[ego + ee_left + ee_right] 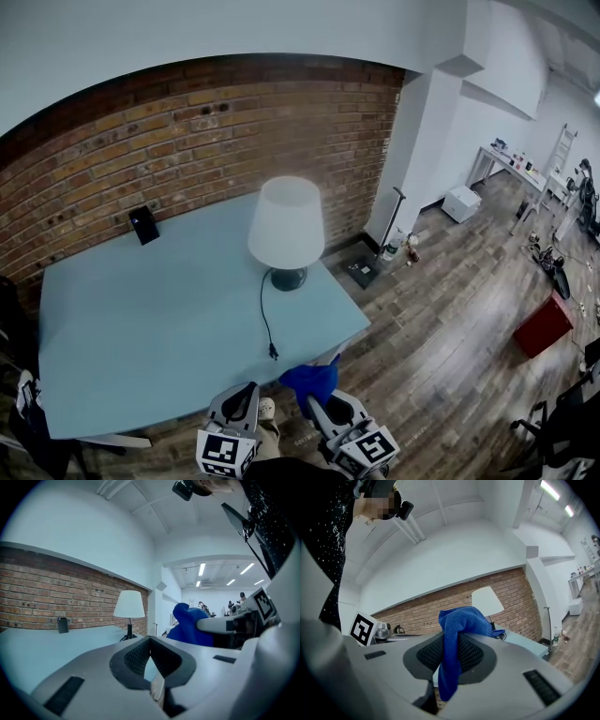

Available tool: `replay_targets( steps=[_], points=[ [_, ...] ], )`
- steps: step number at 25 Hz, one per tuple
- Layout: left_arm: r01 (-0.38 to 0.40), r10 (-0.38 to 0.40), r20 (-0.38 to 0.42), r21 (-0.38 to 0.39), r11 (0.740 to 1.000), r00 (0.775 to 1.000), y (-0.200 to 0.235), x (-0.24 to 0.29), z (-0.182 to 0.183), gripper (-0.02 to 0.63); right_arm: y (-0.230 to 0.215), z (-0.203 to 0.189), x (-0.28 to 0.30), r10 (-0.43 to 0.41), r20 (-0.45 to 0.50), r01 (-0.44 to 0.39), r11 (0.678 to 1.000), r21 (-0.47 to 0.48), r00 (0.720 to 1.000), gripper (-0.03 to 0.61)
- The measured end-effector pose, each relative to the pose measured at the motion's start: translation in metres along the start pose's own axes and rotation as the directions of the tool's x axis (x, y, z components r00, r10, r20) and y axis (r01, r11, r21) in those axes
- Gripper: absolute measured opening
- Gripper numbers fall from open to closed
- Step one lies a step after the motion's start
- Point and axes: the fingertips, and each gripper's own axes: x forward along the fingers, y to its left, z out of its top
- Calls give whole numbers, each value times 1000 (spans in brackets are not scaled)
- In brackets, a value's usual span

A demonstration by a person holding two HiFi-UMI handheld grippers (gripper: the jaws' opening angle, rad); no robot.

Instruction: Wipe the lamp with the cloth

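A lamp with a white shade and a dark base stands on the pale blue table, near its right edge; its black cord trails toward the front edge. It also shows far off as the lamp and the lamp in the gripper views. My right gripper is shut on a blue cloth, held below the table's front edge; the cloth hangs between the jaws. My left gripper is beside it, jaws together with nothing in them, and the cloth shows to its right.
A small black box stands at the table's back by the brick wall. To the right is wooden floor with a white pillar, a red box and a far desk.
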Motion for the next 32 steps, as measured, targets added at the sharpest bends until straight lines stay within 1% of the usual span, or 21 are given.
replay_targets(
  steps=[2, 6, 11, 14, 16, 20, 23, 25, 29, 31, 32],
  points=[
    [-5, 5, 0, -9, 1000, 1000, 7, 7, 1, 8, -1, 1, 11, 12, -4, -12, 1000, 1, 1000, 61],
    [-6, 6, 7, -29, 1000, 1000, 26, 27, 7, 8, -13, -3, 39, 5, -49, -6, 1000, -31, 999, 61],
    [5, -4, 14, -36, 999, 1000, 56, 63, 19, 8, -34, 12, 80, -16, -43, 14, 999, -47, 999, 61],
    [19, -18, 28, -31, 999, 999, 74, 83, 31, 9, -49, 19, 103, -26, -56, 22, 997, -74, 998, 61],
    [20, -19, 32, -26, 999, 999, 91, 98, 40, 9, -56, 28, 124, -23, -45, 19, 995, -94, 999, 61],
    [24, -23, 53, -24, 999, 998, 121, 124, 61, 8, -57, 63, 169, -12, -3, 11, 993, -115, 1000, 61],
    [38, -38, 72, -9, 999, 997, 137, 141, 76, 9, -55, 98, 206, 1, 10, 1, 978, -208, 1000, 61],
    [50, -49, 78, -2, 999, 996, 146, 153, 81, 8, -56, 126, 228, 2, 35, 7, 964, -264, 999, 61],
    [71, -69, 71, -19, 997, 995, 159, 169, 89, 8, -59, 184, 262, -27, 112, 62, 945, -320, 993, 61],
    [71, -68, 86, -27, 997, 994, 171, 178, 93, 8, -67, 197, 277, -59, 133, 99, 943, -318, 989, 61],
    [70, -66, 100, -36, 997, 993, 177, 183, 95, 9, -72, 198, 284, -76, 129, 113, 943, -312, 989, 61]
  ],
)
